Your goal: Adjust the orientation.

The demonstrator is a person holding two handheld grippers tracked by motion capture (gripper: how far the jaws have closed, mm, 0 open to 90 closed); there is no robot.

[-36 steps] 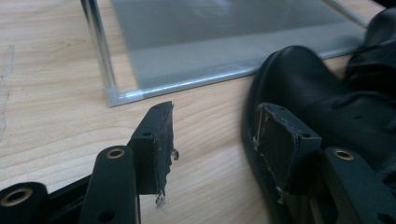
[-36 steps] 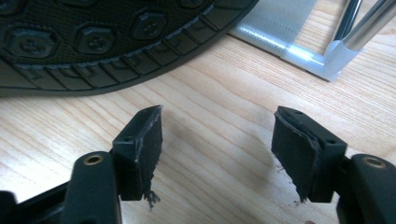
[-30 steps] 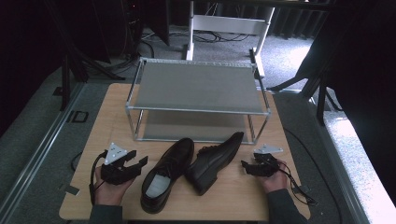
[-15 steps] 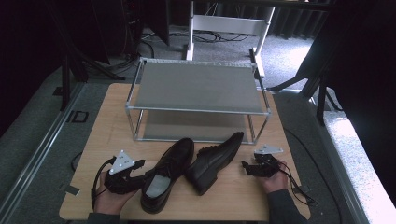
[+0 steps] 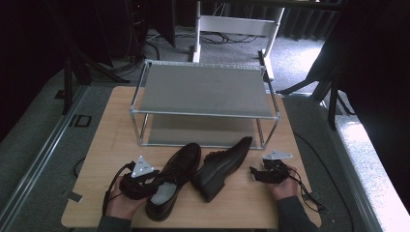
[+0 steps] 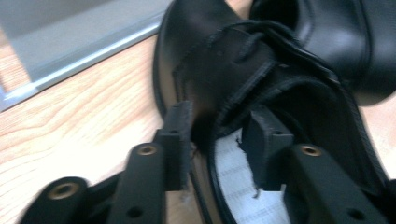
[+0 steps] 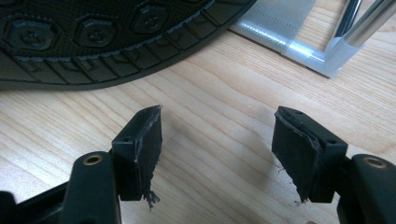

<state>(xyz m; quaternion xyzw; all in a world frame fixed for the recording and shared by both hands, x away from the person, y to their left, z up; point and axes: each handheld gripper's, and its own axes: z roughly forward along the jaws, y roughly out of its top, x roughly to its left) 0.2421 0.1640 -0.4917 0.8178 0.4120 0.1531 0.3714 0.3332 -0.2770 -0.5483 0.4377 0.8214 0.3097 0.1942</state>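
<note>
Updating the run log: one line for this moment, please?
left gripper: jaws closing astride upright black leather shoe's side wall | right gripper: open over wooden table

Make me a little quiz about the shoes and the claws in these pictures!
1. True or false: the left claw has one jaw inside the left shoe and one outside its wall.
2. What lies between the jaws of the right claw? A) a shoelace B) bare table C) a sock
3. Which shoe is tipped so its sole faces the right claw?

Key
1. True; its jaws have just been closing around the shoe's side wall.
2. B; the jaws stand apart over wood.
3. The right shoe, whose treaded sole shows in the right gripper view, in front of the metal rack.
</note>
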